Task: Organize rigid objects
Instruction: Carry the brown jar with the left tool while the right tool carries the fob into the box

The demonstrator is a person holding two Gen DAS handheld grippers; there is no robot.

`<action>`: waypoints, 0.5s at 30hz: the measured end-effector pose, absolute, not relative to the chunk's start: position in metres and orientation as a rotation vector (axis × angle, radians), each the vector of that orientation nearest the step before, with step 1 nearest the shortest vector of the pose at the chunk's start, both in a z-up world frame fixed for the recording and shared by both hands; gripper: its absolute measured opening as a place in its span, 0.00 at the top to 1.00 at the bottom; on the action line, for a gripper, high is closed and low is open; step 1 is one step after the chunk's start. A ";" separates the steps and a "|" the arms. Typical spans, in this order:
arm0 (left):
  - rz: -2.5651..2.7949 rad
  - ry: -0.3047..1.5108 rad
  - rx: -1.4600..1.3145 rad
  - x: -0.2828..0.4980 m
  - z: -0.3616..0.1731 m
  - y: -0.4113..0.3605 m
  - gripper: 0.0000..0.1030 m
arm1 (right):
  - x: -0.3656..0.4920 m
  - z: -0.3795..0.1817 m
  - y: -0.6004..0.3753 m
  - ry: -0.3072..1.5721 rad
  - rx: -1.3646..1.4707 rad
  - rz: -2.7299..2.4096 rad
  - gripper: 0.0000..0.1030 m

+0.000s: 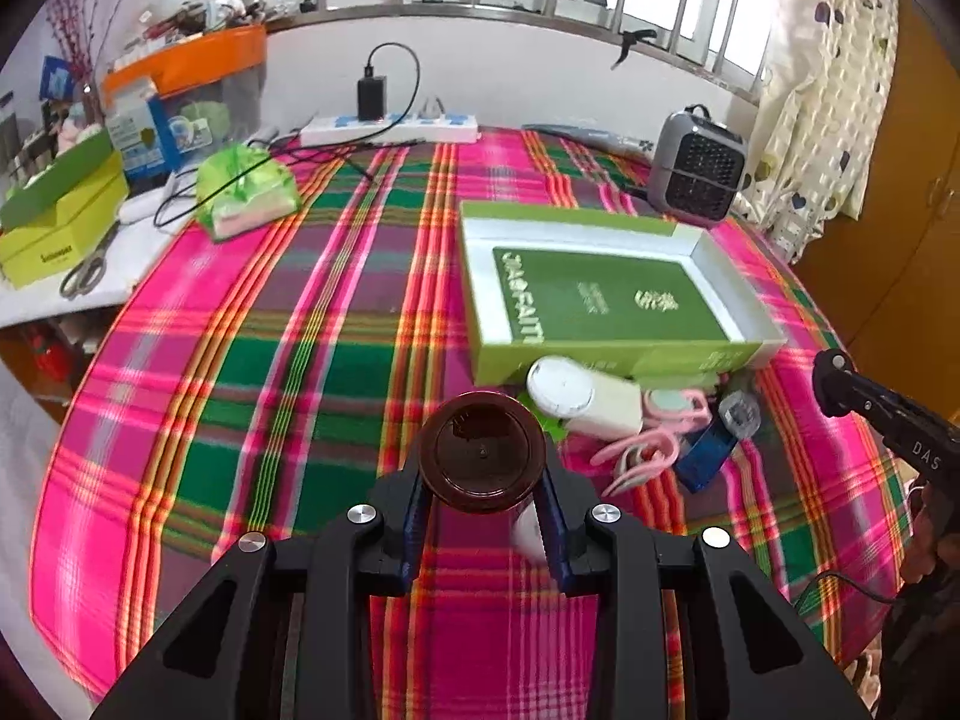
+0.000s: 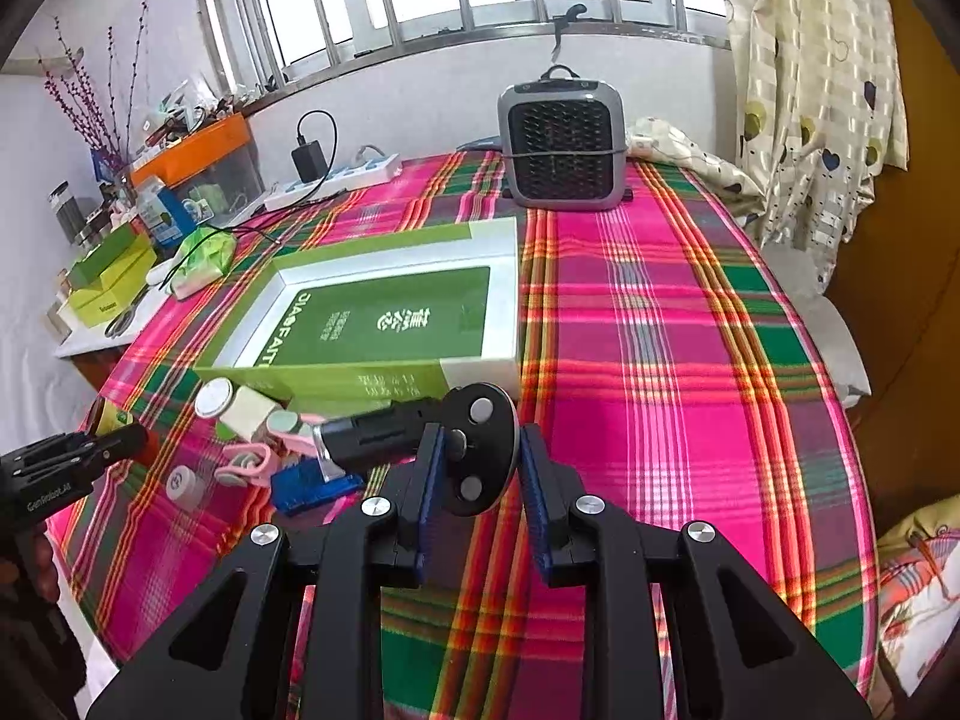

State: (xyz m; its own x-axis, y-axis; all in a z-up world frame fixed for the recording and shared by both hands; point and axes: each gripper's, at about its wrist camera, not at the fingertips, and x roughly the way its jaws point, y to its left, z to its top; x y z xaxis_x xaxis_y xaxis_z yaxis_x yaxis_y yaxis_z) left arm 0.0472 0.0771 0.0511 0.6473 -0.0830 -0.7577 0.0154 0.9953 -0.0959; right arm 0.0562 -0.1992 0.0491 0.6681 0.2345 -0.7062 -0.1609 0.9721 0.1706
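My left gripper [image 1: 483,480] is shut on a small jar with a brown round lid [image 1: 483,450], held above the plaid cloth. In the right wrist view this gripper [image 2: 129,441] comes in from the left edge, and the jar's green-yellow label [image 2: 114,417] shows. My right gripper [image 2: 480,450] is shut on the round disc of a black tool [image 2: 384,435], whose dark barrel sticks out to the left. An open green box [image 1: 600,354] [image 2: 360,378] with a green booklet inside lies just beyond. Beside it sit a cream box with a white round cap [image 1: 576,399], pink clips [image 1: 642,450] and a blue piece [image 1: 702,456].
A grey fan heater [image 2: 564,144] stands at the table's far side. A power strip with a charger [image 1: 390,126] lies at the back. A green tissue pack [image 1: 246,198], yellow-green boxes [image 1: 60,222] and scissors [image 1: 84,273] crowd the left side table. A curtain [image 2: 804,90] hangs at the right.
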 end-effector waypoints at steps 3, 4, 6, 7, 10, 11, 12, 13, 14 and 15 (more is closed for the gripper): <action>-0.070 0.854 -0.075 0.057 0.058 0.074 0.70 | 0.062 0.054 -0.198 0.802 0.091 0.233 0.75; -0.074 0.853 -0.073 0.062 0.059 0.073 0.70 | 0.065 0.056 -0.198 0.799 0.088 0.234 0.75; -0.089 0.853 -0.078 0.070 0.062 0.071 0.70 | 0.071 0.059 -0.196 0.797 0.082 0.241 0.75; -0.094 0.853 -0.081 0.074 0.063 0.070 0.70 | 0.074 0.059 -0.196 0.798 0.081 0.246 0.75; -0.108 0.849 -0.067 0.088 0.066 0.065 0.70 | 0.086 0.060 -0.192 0.806 0.069 0.257 0.75; -0.114 0.849 -0.065 0.092 0.066 0.064 0.70 | 0.090 0.060 -0.191 0.808 0.065 0.260 0.75; -0.120 0.851 -0.067 0.097 0.066 0.063 0.70 | 0.094 0.060 -0.190 0.810 0.061 0.263 0.75; -0.123 0.855 -0.070 0.102 0.066 0.063 0.70 | 0.098 0.060 -0.188 0.813 0.057 0.265 0.75; -0.131 0.855 -0.070 0.108 0.067 0.062 0.70 | 0.102 0.060 -0.187 0.813 0.053 0.268 0.75; -0.135 0.854 -0.071 0.113 0.067 0.060 0.70 | 0.107 0.061 -0.186 0.813 0.048 0.273 0.75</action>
State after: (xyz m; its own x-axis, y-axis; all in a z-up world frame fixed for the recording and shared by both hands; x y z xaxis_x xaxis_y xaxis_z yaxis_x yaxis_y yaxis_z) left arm 0.1133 0.0602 0.0673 0.6492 -0.1472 -0.7462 0.0906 0.9891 -0.1163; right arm 0.1071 -0.1859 0.0607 0.6543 0.2588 -0.7106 -0.2220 0.9640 0.1466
